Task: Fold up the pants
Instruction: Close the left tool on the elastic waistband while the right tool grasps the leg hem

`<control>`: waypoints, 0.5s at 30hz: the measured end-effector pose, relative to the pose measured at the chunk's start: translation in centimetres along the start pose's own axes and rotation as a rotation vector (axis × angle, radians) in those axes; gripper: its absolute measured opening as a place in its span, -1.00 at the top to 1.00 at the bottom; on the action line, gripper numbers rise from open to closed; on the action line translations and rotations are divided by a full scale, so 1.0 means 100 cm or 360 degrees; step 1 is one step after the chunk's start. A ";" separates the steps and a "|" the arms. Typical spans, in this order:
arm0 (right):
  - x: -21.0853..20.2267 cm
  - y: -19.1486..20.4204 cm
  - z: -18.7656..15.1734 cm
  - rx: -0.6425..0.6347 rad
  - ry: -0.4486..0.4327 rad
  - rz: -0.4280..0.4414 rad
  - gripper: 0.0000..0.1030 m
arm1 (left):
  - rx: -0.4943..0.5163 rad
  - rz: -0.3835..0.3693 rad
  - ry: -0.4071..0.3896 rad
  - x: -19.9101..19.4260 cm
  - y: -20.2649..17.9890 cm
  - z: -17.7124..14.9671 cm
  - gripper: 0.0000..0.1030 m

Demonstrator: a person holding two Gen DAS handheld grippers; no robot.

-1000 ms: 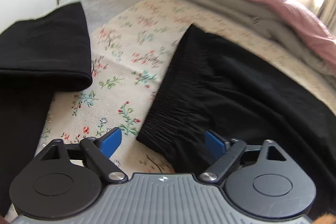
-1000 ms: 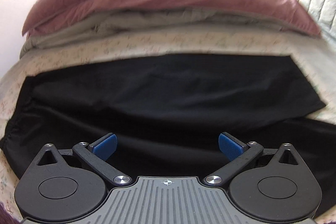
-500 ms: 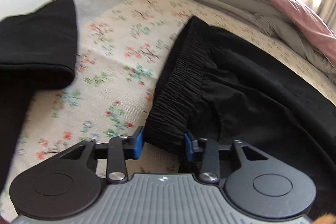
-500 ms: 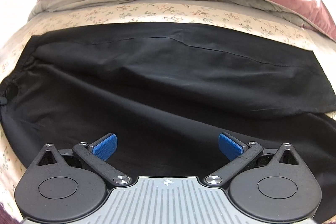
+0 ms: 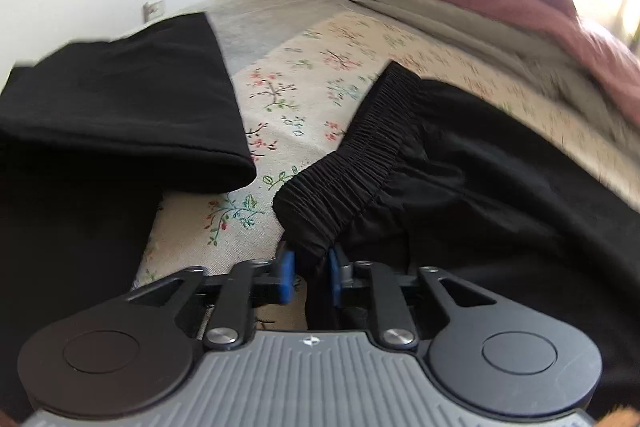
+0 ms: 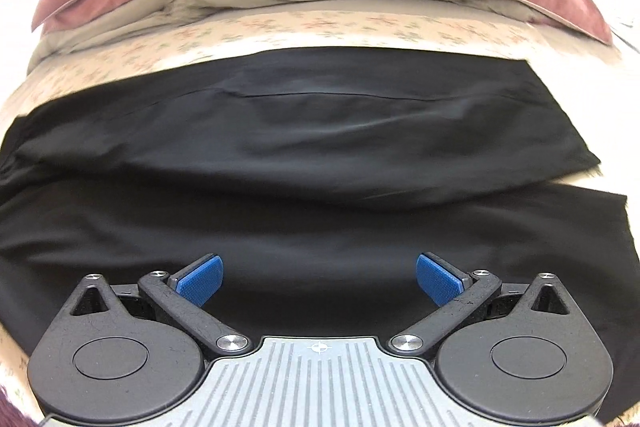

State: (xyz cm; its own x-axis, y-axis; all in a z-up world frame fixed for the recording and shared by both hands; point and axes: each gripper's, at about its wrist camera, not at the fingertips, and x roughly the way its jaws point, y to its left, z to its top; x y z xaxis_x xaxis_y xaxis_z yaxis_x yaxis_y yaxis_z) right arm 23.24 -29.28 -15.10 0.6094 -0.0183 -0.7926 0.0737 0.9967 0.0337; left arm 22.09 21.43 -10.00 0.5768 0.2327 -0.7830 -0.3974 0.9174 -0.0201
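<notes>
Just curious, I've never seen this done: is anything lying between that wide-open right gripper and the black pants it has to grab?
Nothing visible. The right gripper hangs open directly over the pants, only bare black cloth between its fingers. The left gripper already pinches the waistband.

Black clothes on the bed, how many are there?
2. The black elastic-waist pants lie spread across the floral bedsheet, pinched by the left gripper. A folded black garment sits to their left. More may be hidden.
</notes>
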 end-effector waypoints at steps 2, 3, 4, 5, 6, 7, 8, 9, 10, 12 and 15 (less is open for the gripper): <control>-0.002 -0.014 0.001 0.0056 0.0000 -0.0002 -1.00 | 0.0014 0.0000 -0.0015 -0.001 0.002 0.003 -0.45; -0.002 -0.022 0.003 0.0081 -0.0005 -0.0003 -1.00 | -0.0014 -0.0009 -0.0034 -0.004 0.005 0.005 -0.64; -0.002 -0.030 0.005 0.0108 -0.0013 -0.0008 -1.00 | -0.0052 -0.0012 -0.0057 -0.005 0.010 0.008 -0.86; -0.001 -0.038 0.008 0.0142 -0.0017 -0.0017 -1.00 | -0.0091 -0.0021 -0.0082 -0.009 0.012 0.011 -0.87; 0.001 -0.047 0.012 0.0186 -0.0018 -0.0025 -1.00 | -0.0118 -0.0033 -0.0099 -0.012 0.014 0.015 -0.87; 0.002 -0.055 0.015 0.0232 -0.0017 -0.0029 -1.00 | -0.0129 -0.0041 -0.0101 -0.013 0.015 0.018 -0.88; 0.005 -0.065 0.019 0.0286 -0.0013 -0.0026 -1.00 | -0.0134 -0.0049 -0.0092 -0.011 0.013 0.023 -0.89; 0.007 -0.073 0.019 0.0335 -0.0006 -0.0021 -1.00 | -0.0135 -0.0050 -0.0076 -0.006 0.010 0.029 -0.90; 0.011 -0.083 0.023 0.0390 0.0008 -0.0005 -1.00 | -0.0136 -0.0045 -0.0050 0.000 0.007 0.037 -0.90; 0.019 -0.101 0.031 0.0484 0.0015 0.0029 -1.00 | -0.0117 -0.0051 0.0001 0.018 -0.006 0.060 -0.90; 0.028 -0.121 0.049 0.0477 -0.0021 -0.0053 -1.00 | 0.0002 -0.0035 -0.0023 0.049 -0.030 0.094 -0.96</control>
State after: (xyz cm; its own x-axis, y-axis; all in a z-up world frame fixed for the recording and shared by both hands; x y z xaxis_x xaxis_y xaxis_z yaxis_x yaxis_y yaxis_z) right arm 27.89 -41.82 -14.75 0.6126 -0.0534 -0.7886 0.3223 0.9279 0.1876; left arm 32.87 22.83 -7.94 0.5956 0.2168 -0.7734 -0.3834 0.9229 -0.0365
